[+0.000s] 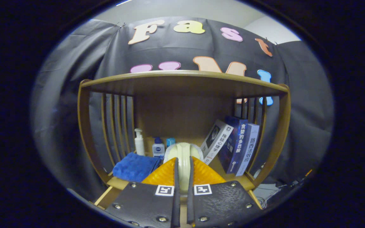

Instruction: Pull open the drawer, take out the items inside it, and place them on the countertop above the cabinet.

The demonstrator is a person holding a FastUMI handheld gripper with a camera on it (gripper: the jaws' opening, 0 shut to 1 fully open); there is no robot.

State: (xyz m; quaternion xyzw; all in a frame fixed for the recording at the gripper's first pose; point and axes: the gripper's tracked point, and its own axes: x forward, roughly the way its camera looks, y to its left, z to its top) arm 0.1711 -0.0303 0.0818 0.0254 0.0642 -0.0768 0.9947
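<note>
Black cloth is hanging behind a wooden cabinet (87, 126), and the gripper (182, 177) is facing its countertop (227, 172).

Both fingers (169, 172) are pressing on a pale roll of tape (182, 152), which is standing on edge between them and rising just past their tips, over the front edge of the countertop. A folded blue cloth (135, 166) is lying beside it, toward the left front corner. Beyond that, a white pump bottle (139, 142), a blue-capped bottle (158, 147) and a small blue container (170, 141) are standing along the back edge. Three books (233, 145) are leaning together at the right side, against the slatted end under the upper shelf (182, 77).
</note>
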